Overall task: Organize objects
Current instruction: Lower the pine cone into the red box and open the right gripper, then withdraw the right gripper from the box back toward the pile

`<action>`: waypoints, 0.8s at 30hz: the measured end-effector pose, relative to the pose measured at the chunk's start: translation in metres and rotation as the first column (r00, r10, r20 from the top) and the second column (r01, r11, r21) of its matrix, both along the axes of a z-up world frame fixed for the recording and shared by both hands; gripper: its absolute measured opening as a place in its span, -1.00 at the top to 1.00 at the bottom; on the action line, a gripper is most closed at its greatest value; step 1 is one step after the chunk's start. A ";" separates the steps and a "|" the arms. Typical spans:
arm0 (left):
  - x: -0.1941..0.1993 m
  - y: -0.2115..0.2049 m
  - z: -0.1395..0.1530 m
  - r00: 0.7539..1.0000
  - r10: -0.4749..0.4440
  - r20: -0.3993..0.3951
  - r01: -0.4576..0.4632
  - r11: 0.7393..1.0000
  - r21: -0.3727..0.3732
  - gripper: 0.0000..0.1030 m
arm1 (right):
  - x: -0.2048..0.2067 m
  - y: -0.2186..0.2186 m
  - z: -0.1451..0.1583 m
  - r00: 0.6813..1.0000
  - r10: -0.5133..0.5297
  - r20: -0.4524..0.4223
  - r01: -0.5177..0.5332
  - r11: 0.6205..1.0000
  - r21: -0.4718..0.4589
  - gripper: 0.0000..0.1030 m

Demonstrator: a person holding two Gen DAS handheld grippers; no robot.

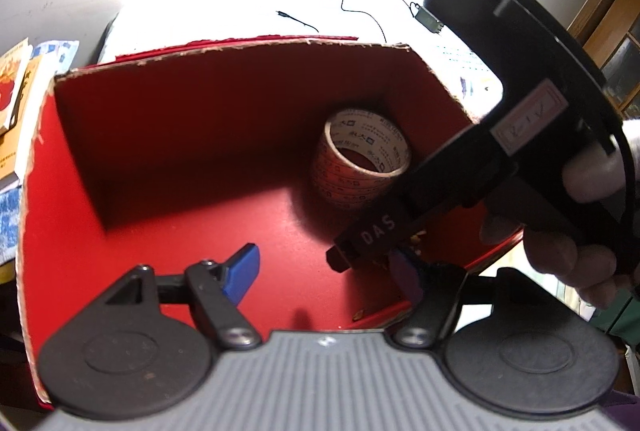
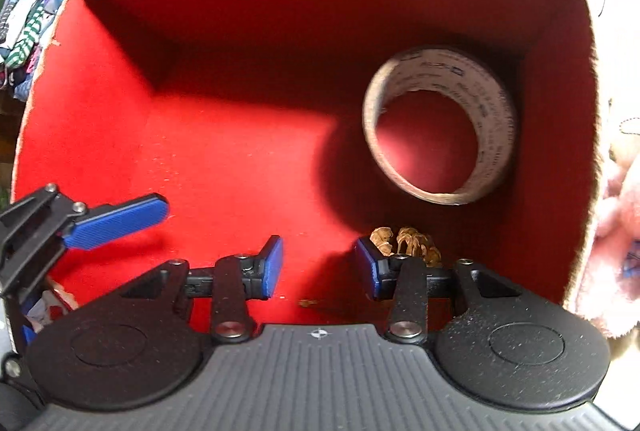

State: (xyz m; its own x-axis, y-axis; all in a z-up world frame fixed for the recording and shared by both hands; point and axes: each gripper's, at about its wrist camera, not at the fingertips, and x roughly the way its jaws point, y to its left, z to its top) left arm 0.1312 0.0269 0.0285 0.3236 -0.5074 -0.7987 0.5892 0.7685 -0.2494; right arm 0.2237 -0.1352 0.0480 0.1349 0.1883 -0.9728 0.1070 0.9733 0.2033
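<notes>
Inside the red cardboard box [image 2: 256, 135], toward two o'clock of the right wrist view, lay one roll of tape [image 2: 438, 127], flat on its side against the far right corner with its printed core facing up. Just below it at five o'clock, partly hidden behind the right gripper [image 2: 319, 267], sat a small tan clump [image 2: 406, 245] of what looked like rubber bands, too tangled to count, so it was taken as one bundle. The right gripper's jaws stood apart with nothing between them, low over the box floor. The left gripper [image 1: 326, 267] also hung over the box; one blue pad [image 1: 242, 273] showed clearly at seven o'clock, its partner was blurred behind the other tool, and the gap between them looked empty, so its jaws were judged open. The tape roll looked light, stiff and hollow, with a smooth outer wrap that could slip; pinching one wall of the ring, a finger inside the core and one outside, seemed the surest hold. The clump looked soft, springy and nearly weightless, best nipped through its middle, and liable to shed strands. A person's hand [image 1: 568, 259] held the right tool. Beyond the box, at nine o'clock of the left view, a few books [image 1: 16, 103] lay on the table, count unclear.
</notes>
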 end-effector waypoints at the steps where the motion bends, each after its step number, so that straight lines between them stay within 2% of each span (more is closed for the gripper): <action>1: 0.000 -0.001 0.000 1.000 0.002 -0.001 -0.002 1.000 0.004 -0.45 | -0.001 0.001 0.001 1.000 0.001 0.009 0.000 1.000 -0.009 0.13; 5: 0.000 -0.006 0.002 1.000 0.012 0.000 -0.012 1.000 0.028 -0.46 | -0.004 0.002 0.009 0.998 -0.019 0.061 0.019 1.000 -0.005 0.14; 9: -0.010 -0.012 0.006 0.999 0.021 0.046 -0.024 0.997 0.077 -0.46 | -0.017 -0.014 0.022 0.992 -0.075 0.097 0.069 0.995 0.067 0.13; 13: -0.015 -0.014 0.012 0.997 0.045 0.069 -0.052 0.993 0.102 -0.62 | -0.035 -0.016 0.038 0.981 -0.075 0.177 0.063 0.995 0.074 0.13; 16: -0.018 -0.015 0.016 0.995 0.066 0.074 -0.074 0.991 0.114 -0.65 | -0.053 -0.021 0.052 0.968 -0.101 0.229 0.081 0.992 0.095 0.14; 20: -0.026 -0.018 0.022 0.989 0.094 0.118 -0.112 0.980 0.162 -0.65 | -0.081 -0.035 0.055 0.945 -0.130 0.300 0.091 0.986 0.138 0.14; 24: -0.034 -0.015 0.034 0.981 0.129 0.142 -0.153 0.973 0.173 -0.65 | -0.103 -0.048 0.037 0.907 -0.173 0.384 0.109 0.977 0.183 0.11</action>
State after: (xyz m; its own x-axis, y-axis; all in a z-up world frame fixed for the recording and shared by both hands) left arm 0.0972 0.0118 0.0625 0.4878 -0.2992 -0.8201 0.4896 0.8715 -0.0267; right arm 0.1205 -0.1833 0.0846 0.5388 0.2811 -0.7941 0.1205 0.9072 0.4030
